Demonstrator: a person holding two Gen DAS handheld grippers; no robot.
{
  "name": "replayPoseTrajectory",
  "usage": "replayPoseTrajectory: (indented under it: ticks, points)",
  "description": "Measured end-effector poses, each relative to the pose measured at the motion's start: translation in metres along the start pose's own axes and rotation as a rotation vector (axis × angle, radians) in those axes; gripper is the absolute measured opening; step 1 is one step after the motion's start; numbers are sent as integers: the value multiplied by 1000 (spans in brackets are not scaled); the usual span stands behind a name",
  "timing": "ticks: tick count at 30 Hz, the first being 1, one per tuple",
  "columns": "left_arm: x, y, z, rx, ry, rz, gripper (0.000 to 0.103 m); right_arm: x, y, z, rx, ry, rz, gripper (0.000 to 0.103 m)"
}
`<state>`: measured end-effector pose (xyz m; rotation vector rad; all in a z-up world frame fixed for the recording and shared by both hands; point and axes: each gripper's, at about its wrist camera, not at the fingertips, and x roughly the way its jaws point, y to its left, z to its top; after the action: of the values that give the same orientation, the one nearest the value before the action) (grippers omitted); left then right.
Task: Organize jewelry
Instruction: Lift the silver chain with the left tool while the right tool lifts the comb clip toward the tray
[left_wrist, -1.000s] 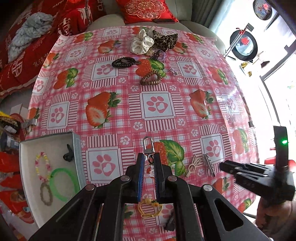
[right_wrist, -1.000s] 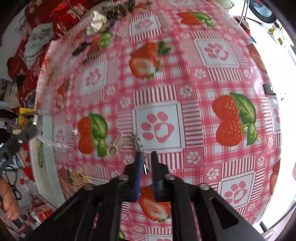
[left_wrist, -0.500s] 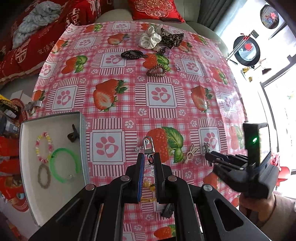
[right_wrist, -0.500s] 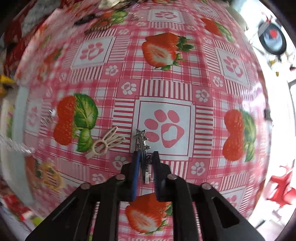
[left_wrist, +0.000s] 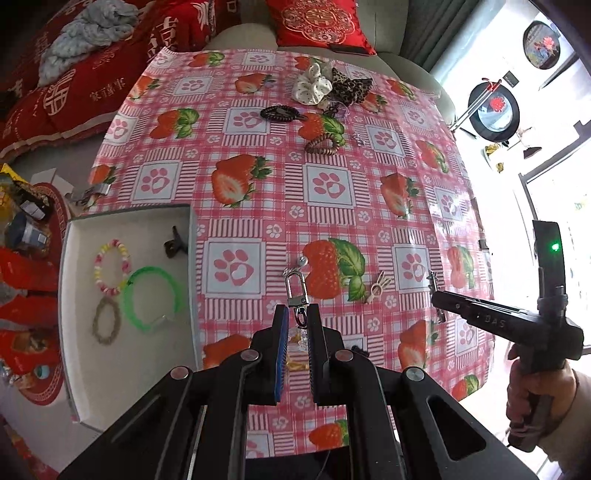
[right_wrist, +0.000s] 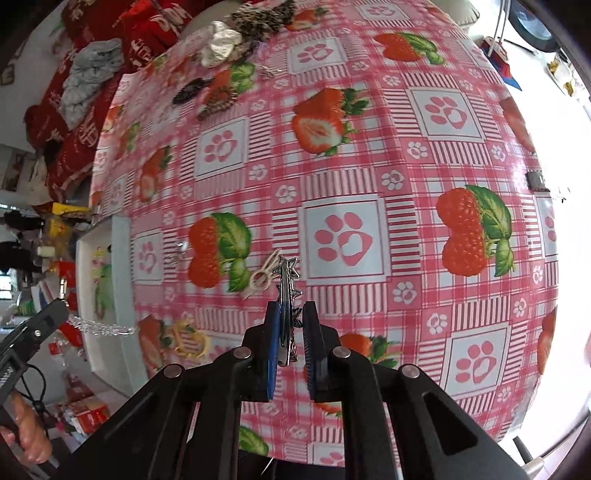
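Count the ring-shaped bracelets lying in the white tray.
3, all in the white tray: a pastel beaded bracelet toward the far side, a green bangle beside it, and a dull brownish loop nearest. The tray's near wall may hide more.

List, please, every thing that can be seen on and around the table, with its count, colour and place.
tablecloth: one, pink check with strawberries and paw prints, covers the table
tray: one, white, left edge of table
bracelets: three in the tray, pastel beads, green, brownish
small clip: one, dark, in the tray
scrunchies: two, white dotted and leopard, far end
coil hair ties: two, black and brown, far half
rabbit clip: one, cream, on the cloth between the claws
cushion: one, red, behind the table
left claw: shut on a silver keychain
right claw: shut on a silver star hair clip
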<state>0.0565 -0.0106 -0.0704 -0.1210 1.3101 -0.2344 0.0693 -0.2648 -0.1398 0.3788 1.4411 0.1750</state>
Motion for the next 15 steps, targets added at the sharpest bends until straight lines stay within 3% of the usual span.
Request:
replayPoseTrajectory:
  ticks: [15]
  points:
    - [-39, 48, -32, -115, -45, 62, 16, -29, 71, -14, -169, -5, 51, 13]
